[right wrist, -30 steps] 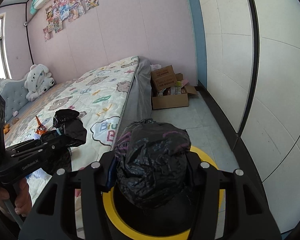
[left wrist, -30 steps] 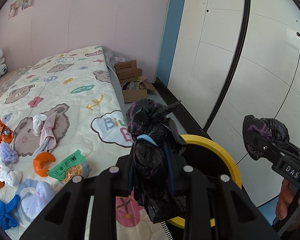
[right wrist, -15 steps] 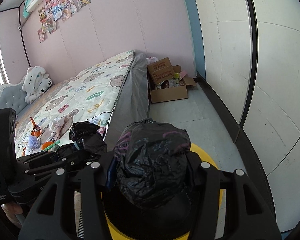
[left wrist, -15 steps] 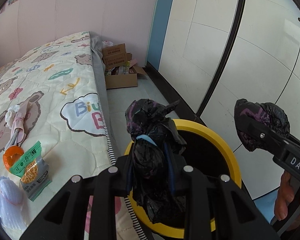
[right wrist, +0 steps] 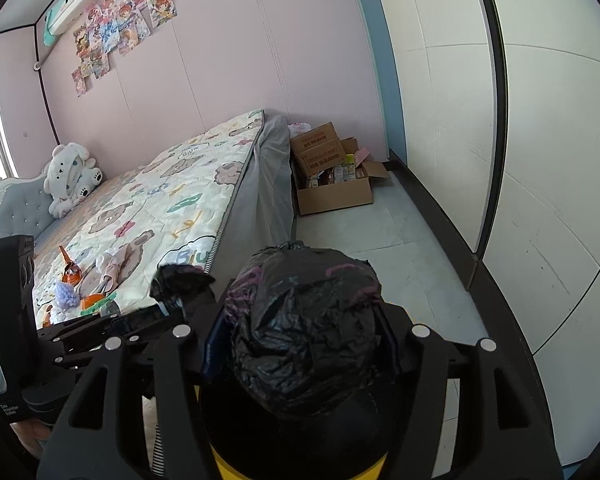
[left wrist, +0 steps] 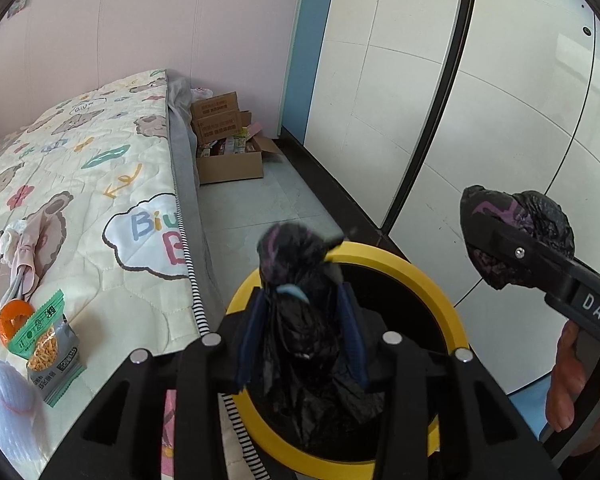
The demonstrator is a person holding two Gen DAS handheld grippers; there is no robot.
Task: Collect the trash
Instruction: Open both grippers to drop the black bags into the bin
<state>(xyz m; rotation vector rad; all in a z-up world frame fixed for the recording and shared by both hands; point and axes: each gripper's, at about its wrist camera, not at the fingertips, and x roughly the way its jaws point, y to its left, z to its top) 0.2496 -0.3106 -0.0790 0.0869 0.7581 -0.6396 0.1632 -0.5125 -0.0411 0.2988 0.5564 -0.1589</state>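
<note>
My left gripper is shut on a crumpled black trash bag and holds it over the yellow-rimmed bin beside the bed. My right gripper is shut on another part of black trash bag, also above the bin. The right gripper with its bag shows at the right of the left wrist view. The left gripper with its bag shows at the left of the right wrist view.
A bed with a cartoon quilt carries a snack packet, an orange piece and cloth bits. An open cardboard box stands on the floor by the wall. White wardrobe doors line the right.
Both grippers moved right and forward, off the bed edge, so the bags now hang over the bin. The left gripper drew closer to the right one. Both stay shut.
</note>
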